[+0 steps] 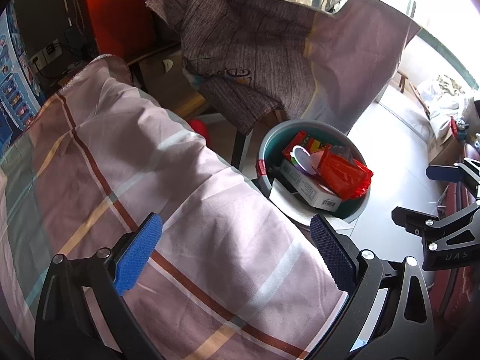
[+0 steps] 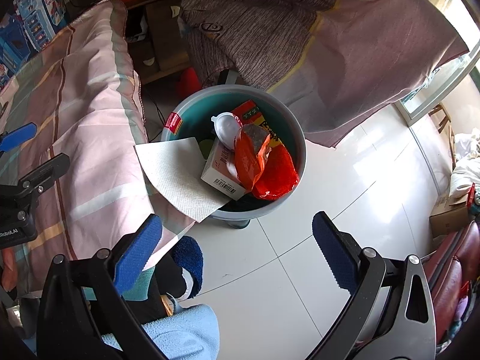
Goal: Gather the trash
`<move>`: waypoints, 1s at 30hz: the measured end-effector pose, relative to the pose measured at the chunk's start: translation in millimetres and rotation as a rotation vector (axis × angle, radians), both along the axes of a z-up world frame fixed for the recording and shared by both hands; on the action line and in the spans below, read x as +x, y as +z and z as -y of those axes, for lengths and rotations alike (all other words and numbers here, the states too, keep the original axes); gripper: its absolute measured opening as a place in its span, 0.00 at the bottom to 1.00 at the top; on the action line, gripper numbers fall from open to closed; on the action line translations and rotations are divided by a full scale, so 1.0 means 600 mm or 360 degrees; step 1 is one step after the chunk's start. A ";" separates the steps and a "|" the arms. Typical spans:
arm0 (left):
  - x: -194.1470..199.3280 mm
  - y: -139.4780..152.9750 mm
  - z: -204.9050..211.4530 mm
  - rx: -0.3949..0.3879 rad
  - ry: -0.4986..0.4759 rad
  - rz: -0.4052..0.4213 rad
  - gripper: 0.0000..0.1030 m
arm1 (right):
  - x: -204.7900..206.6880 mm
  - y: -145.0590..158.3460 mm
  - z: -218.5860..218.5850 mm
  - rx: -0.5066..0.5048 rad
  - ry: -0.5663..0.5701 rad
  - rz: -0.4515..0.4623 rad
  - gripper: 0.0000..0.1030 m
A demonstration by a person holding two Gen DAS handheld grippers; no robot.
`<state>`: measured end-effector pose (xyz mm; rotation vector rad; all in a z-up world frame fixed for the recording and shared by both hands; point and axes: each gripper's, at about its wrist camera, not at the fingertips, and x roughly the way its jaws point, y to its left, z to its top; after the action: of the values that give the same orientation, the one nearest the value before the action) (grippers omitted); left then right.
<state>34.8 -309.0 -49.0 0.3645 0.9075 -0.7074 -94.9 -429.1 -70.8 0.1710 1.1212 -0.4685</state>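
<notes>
Blue ribbed pads on both tools, spread wide, pinching nothing: right gripper [image 2: 237, 252] over white floor tile, left gripper [image 1: 237, 255] over the plaid quilt [image 1: 120, 165]. Ahead of the right gripper, white paper towel [image 2: 177, 174] draped over the rim of the grey trash bin [image 2: 297, 138], half in, half out. Light, limp, easily torn; best pinched at the overhanging corner nearest the pads. Inside the bin: barcoded carton [image 2: 219, 174], orange wrapper [image 2: 264, 171], round white lid [image 2: 226, 127].
</notes>
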 end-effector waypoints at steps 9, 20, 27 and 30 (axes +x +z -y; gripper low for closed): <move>0.011 -0.009 0.002 -0.0010 0.0011 -0.0018 0.96 | 0.008 -0.007 0.006 0.0017 -0.0003 -0.0010 0.93; 0.023 -0.018 -0.005 -0.0045 0.0061 -0.0021 0.96 | 0.025 -0.021 0.003 0.0037 0.0002 -0.0024 0.93; 0.027 -0.024 -0.014 -0.0036 0.0091 -0.0015 0.96 | 0.033 -0.027 -0.002 0.0050 0.0008 -0.0034 0.93; 0.029 -0.025 -0.017 -0.0035 0.0095 -0.0013 0.96 | 0.034 -0.028 -0.001 0.0053 0.0001 -0.0034 0.93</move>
<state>52.5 -298.9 -64.0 0.3138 0.9139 -0.6638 -74.6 -428.4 -87.7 0.1950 1.1501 -0.4521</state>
